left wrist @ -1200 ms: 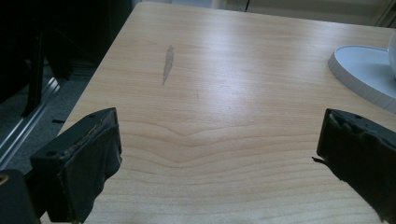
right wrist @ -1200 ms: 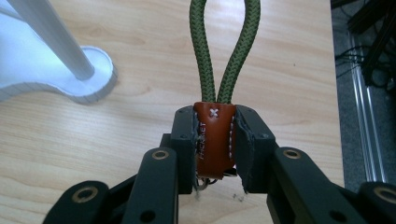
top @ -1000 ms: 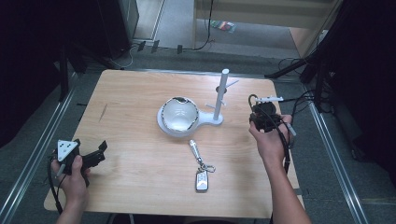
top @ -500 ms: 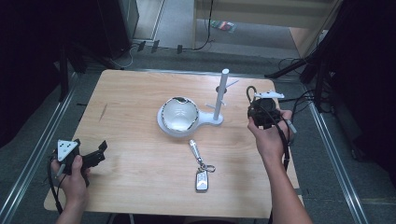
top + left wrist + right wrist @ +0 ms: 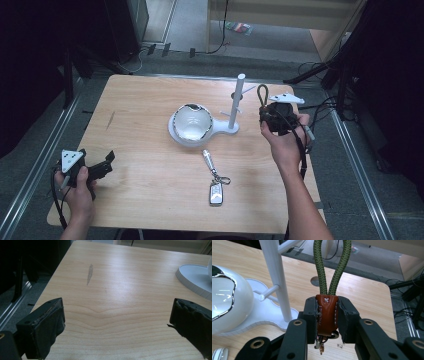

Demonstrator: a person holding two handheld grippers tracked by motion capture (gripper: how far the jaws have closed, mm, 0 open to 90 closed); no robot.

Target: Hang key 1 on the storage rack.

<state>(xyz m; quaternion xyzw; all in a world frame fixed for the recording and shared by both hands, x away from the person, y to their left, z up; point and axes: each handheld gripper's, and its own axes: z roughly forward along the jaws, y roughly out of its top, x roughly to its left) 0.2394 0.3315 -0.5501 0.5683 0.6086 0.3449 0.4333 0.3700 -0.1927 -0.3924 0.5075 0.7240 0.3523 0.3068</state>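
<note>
Right tool [image 5: 327,315]: jaws closed on the brown leather tab [image 5: 326,313] of a keychain, gripped from both sides. Green braided cord loop [image 5: 332,267] stands upright above the jaws; small metal fittings hang below the tab. Held in the air just right of the white peg stand [image 5: 235,102], near its upper pegs, at the worktop's [image 5: 150,200] right side.

Left tool [image 5: 117,325]: jaws spread wide, holding nothing, low over bare wood at the near left corner, well apart from everything else.

Other items: white glossy bowl [image 5: 191,122] on the stand's round base, left of the pole; second keychain with car key fob [image 5: 215,192] lying flat on the worktop, nearer the person.

Risks, as judged: the likely step is hanging the loop over a peg. The pegs are short and the loop narrow, so a slightly off approach could slide the cord past the peg tip. Nudging the slender pole could shift or tip the stand. Letting go before the cord seats would drop the keychain.

View differences: the right gripper view shows the tab's stitching and the exact grip, which are too small to tell from the high view. The high view gives the fob and both tools' placement. The left gripper view adds a dark scuff [image 5: 89,273] on the wood.
</note>
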